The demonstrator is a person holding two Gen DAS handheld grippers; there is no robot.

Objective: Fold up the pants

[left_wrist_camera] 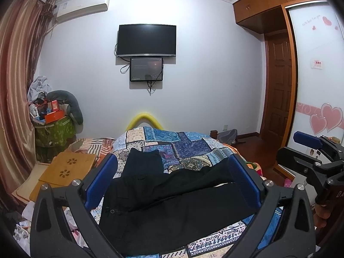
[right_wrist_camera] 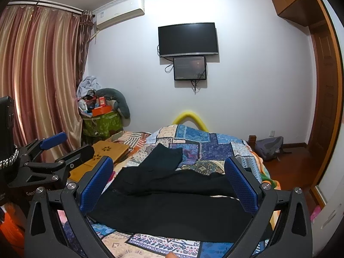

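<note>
Currently the black pants [left_wrist_camera: 172,195] lie on the bed's patchwork quilt [left_wrist_camera: 193,146], long axis left to right, waistband left, just beyond both spread, empty grippers: left gripper [left_wrist_camera: 172,185], right gripper [right_wrist_camera: 169,185].

Black pants [left_wrist_camera: 172,202] lie spread across the patchwork bedspread [left_wrist_camera: 189,146], waistband w/ button toward the left, one leg running right along the near side, the other angled up over it, a further dark part reaching toward the bed's far end
</note>
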